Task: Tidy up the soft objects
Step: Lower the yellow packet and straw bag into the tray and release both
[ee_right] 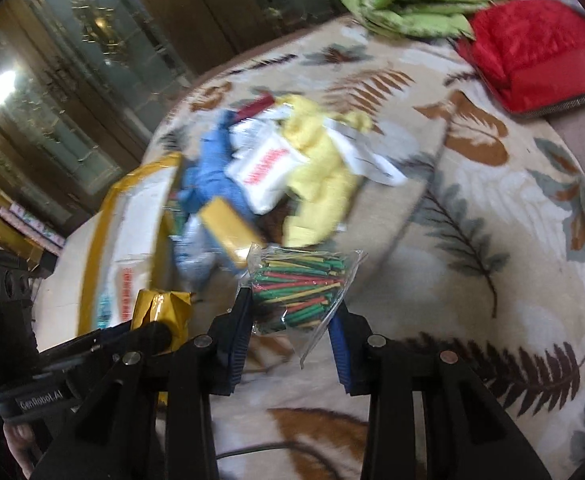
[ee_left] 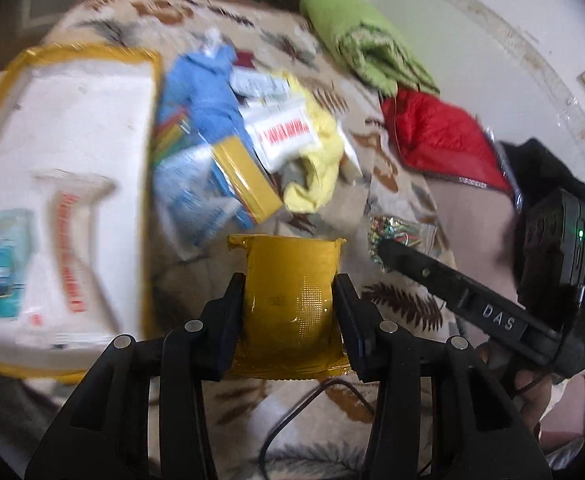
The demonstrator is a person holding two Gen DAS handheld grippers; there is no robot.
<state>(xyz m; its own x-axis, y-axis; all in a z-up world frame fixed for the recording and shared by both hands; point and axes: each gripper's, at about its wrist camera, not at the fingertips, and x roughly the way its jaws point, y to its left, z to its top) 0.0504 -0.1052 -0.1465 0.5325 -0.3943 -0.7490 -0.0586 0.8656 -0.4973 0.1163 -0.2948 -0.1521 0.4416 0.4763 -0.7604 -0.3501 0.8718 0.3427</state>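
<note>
We see a leaf-patterned blanket (ee_right: 472,208) spread under everything, cream with brown and grey fern prints. At its left lies a large white bag with a yellow border (ee_left: 68,184), flat, with red lettering on it. At the far edge sit a folded green quilt (ee_left: 364,48) and, just beside it, a folded red padded jacket (ee_left: 436,132); they touch at one corner. Between the bordered bag and these folded pieces lies a loose heap: a blue cloth (ee_left: 208,96), a yellow cloth (ee_left: 316,152), a white packet with red print (ee_left: 284,134) resting on top of both, and a flat yellow packet (ee_left: 248,184) at the near edge of the heap.

Our left tool (ee_left: 290,284) is clamped on a gold foil pouch (ee_left: 290,292), one finger pressing each side, the pouch standing upright above the blanket, near the bordered bag. In the right wrist view the same pouch shows at lower left, just beside the bag's border.

Our right tool (ee_right: 292,312) grips a clear plastic bag of coloured sticks (ee_right: 300,280), red, green and yellow, pinched at its lower sides, close to the near edge of the heap and to the right of the gold pouch
</note>
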